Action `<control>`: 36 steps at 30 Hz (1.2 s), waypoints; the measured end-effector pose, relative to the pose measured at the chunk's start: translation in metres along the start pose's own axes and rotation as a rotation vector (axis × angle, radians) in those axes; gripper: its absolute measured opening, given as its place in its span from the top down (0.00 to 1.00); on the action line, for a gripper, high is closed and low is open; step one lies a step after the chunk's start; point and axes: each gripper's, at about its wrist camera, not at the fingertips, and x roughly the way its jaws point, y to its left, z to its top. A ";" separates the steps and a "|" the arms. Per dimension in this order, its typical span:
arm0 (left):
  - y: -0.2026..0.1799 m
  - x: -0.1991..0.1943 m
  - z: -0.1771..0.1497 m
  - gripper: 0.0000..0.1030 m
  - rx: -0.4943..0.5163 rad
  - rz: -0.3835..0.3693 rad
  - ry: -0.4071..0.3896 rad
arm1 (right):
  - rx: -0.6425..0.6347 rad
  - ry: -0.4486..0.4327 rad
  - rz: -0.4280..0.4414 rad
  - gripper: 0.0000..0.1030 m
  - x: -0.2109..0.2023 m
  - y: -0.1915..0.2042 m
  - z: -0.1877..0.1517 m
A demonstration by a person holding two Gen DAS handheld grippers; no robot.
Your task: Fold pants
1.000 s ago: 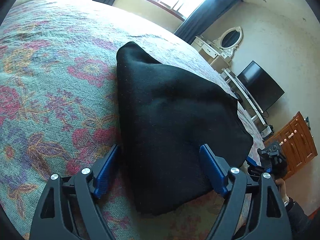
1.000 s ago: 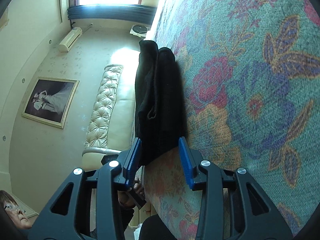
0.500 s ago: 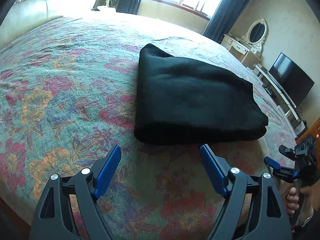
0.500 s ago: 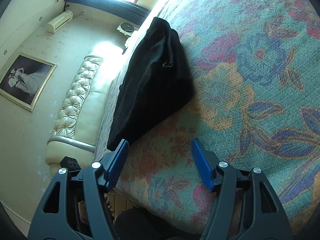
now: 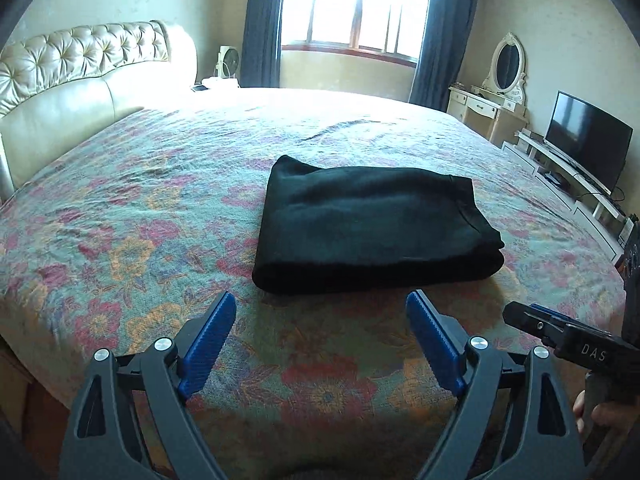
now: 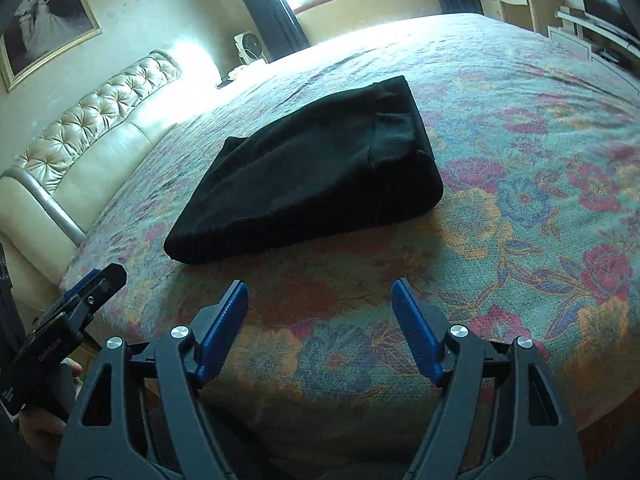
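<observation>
Two grippers, both mine, hang just off the near edge of the bed [image 5: 120, 184]: my left gripper [image 5: 320, 344] and right gripper [image 6: 320, 332] each stand with jaws spread wide, holding nothing. Beyond them the black pants [image 5: 368, 232] lie in a compact, layered rectangle on the floral bedspread [image 6: 540, 208], clear of both pairs of fingers. I judge the folding finished; at most, the stack's right-hand edges want squaring. Farther off stand the headboard [image 5: 80, 72] and window [image 5: 356, 4].

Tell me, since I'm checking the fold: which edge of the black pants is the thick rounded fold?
The edge of the black pants nearest the left gripper; the far edge lies thinner on the bedspread.
</observation>
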 end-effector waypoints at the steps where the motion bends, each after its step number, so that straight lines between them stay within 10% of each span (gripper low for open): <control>1: -0.001 -0.001 0.000 0.17 0.003 0.001 0.001 | -0.018 -0.014 -0.020 0.28 -0.003 0.003 -0.001; 36: -0.027 -0.026 0.001 0.16 0.072 0.035 -0.044 | -0.071 -0.002 -0.048 0.21 -0.008 0.009 -0.011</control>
